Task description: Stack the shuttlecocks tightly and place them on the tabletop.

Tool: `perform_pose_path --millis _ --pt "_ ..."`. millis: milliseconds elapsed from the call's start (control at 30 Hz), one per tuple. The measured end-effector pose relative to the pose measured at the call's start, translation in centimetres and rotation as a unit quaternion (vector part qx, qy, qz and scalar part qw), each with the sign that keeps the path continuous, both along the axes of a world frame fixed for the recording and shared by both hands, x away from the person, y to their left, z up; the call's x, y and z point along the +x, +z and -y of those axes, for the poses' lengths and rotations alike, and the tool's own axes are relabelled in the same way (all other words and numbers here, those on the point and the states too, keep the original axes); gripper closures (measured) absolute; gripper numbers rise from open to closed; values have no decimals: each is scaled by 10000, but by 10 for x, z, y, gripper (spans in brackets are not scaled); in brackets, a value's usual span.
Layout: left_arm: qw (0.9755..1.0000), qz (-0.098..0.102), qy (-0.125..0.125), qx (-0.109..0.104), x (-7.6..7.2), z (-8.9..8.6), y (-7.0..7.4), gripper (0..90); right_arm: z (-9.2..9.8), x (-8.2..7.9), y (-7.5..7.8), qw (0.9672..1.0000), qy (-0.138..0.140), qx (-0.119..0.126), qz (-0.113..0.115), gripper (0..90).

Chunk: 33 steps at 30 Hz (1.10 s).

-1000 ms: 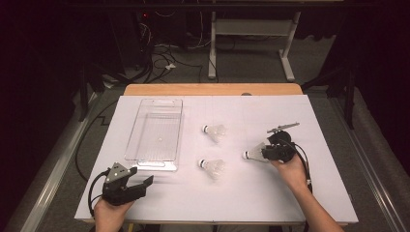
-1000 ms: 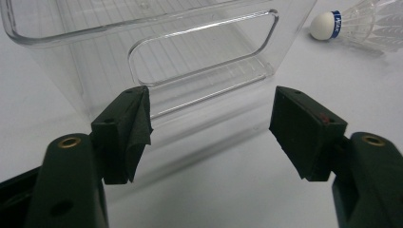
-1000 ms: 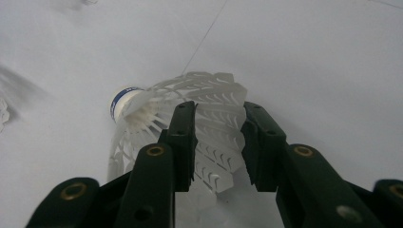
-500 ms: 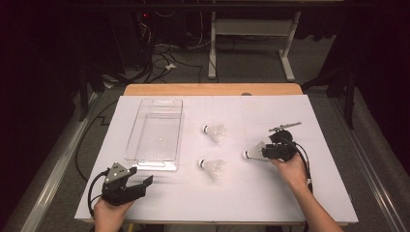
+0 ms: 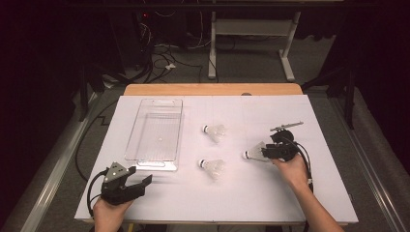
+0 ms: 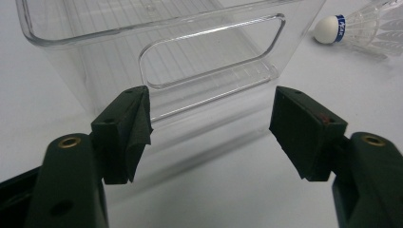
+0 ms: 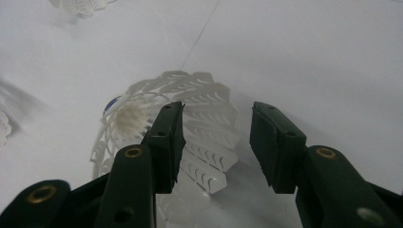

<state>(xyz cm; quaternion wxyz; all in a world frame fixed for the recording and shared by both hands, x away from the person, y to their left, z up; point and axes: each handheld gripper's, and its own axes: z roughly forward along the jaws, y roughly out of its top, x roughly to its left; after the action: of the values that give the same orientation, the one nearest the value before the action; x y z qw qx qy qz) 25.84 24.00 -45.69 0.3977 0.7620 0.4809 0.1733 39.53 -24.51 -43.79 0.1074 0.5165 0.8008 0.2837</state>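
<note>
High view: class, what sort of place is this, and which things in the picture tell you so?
Probably a lab or workshop set up for recording, not a home: a table under a white sheet in a dark room, loose cables on the floor behind it, and a bare metal stand.

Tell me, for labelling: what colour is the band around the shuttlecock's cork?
Blue with white lettering, on the shuttlecock; clearest in the left gripper view.

right tool (image 7: 216, 142): jaws have just been opening, now spread apart at the right side of the worktop
shuttlecock (image 7: 190, 118): its white skirt lies between the parted jaws, with one jaw inside the skirt
</note>
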Motion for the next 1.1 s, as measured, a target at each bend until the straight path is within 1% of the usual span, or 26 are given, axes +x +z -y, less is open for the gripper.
perform_pose_path --millis 200,633,767,1067,1100 --pt "10000 0 -2 0 0 0 0 310 1 0 2 10000 8 20 64 546" --pt "10000 -3 -2 -1 0 -1 0 310 6 -1 2 10000 -78 -47 13 519" --pt "10000 -8 -3 -10 0 -1 0 309 8 -2 2 9999 -130 2 -5 502" --pt "10000 -14 -10 -6 0 -1 0 309 15 -4 0 9998 -205 -9 17 493" --pt "10000 -14 -7 -10 0 -1 0 309 15 -4 -1 9998 -220 -4 -7 493"
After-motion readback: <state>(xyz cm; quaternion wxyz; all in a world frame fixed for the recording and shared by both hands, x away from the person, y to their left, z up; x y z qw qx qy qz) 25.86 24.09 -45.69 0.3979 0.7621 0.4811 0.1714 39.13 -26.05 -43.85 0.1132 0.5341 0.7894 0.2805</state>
